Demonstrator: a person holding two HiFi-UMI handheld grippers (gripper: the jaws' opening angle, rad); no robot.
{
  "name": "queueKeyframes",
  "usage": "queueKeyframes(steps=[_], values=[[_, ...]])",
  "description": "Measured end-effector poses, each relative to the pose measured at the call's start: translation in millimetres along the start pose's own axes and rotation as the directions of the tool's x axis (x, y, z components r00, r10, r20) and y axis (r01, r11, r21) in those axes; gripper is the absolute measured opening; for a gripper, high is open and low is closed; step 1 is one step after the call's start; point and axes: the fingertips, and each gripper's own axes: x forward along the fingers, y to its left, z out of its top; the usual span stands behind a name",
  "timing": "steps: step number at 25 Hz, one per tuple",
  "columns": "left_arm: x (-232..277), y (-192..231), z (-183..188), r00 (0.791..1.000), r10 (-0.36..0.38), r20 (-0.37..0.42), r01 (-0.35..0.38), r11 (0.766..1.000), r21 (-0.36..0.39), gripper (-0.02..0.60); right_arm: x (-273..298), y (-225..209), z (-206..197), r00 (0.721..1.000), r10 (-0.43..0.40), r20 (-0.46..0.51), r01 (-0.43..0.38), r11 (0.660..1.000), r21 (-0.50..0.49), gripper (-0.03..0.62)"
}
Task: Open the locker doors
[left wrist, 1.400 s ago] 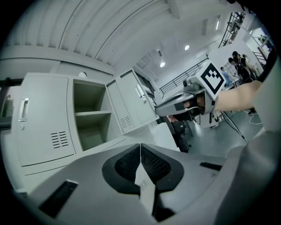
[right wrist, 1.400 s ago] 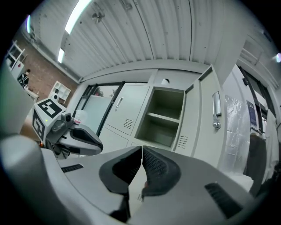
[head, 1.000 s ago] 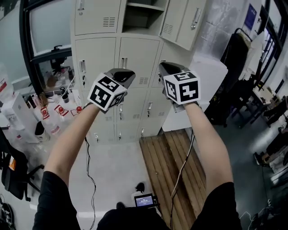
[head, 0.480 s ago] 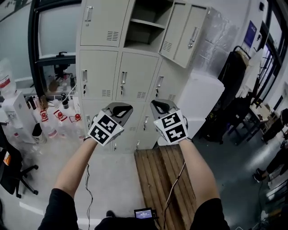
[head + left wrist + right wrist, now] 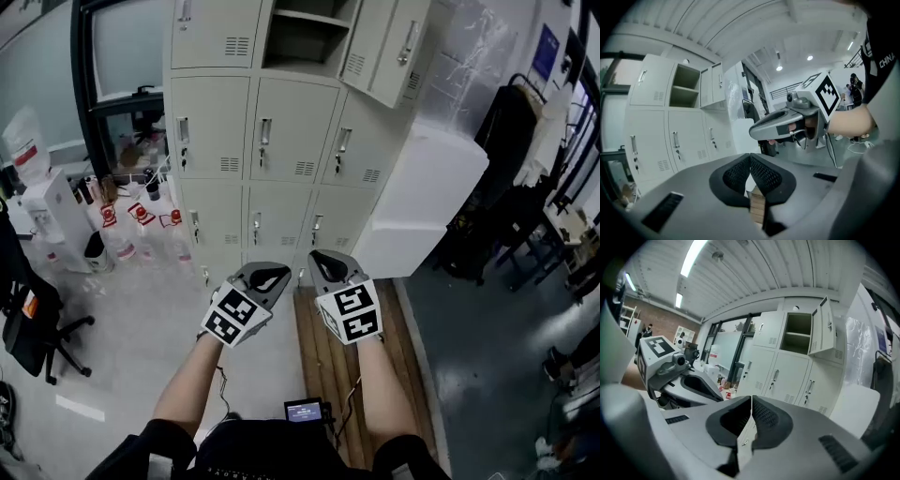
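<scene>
The cream metal lockers (image 5: 291,122) stand ahead in a three-wide grid. The top middle compartment (image 5: 300,37) is open, its door (image 5: 389,47) swung out to the right. The middle-row and lower-row doors are closed. My left gripper (image 5: 270,270) and right gripper (image 5: 325,259) hang side by side low in the head view, well short of the lockers, both shut and empty. In the left gripper view the shut jaws (image 5: 750,157) point past the lockers (image 5: 670,126), with the right gripper (image 5: 785,125) alongside. From the right gripper view, its shut jaws (image 5: 751,399) face the lockers (image 5: 787,373).
A water dispenser (image 5: 52,220) and several bottles (image 5: 141,220) stand at the left, with an office chair (image 5: 33,328) nearer me. A wooden pallet (image 5: 323,361) lies on the floor below the grippers. A large white block (image 5: 422,202) leans right of the lockers, beside hanging dark coats (image 5: 511,141).
Both grippers have dropped from the height of the middle-row doors to low in the view and drawn back toward my body. They stay shut.
</scene>
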Motion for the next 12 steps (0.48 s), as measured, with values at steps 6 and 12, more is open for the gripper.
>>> queueKeyframes(steps=[6, 12], values=[[5, -30, -72, 0.996, -0.036, -0.076, 0.026, 0.992, -0.124, 0.02, -8, 18, -90, 0.993, 0.047, -0.112, -0.039, 0.996, 0.074, 0.032], [8, -31, -73, 0.998, -0.034, -0.051, 0.025, 0.985, -0.171, 0.02, -17, -1, -100, 0.997, 0.026, -0.078, -0.014, 0.989, 0.145, 0.032]])
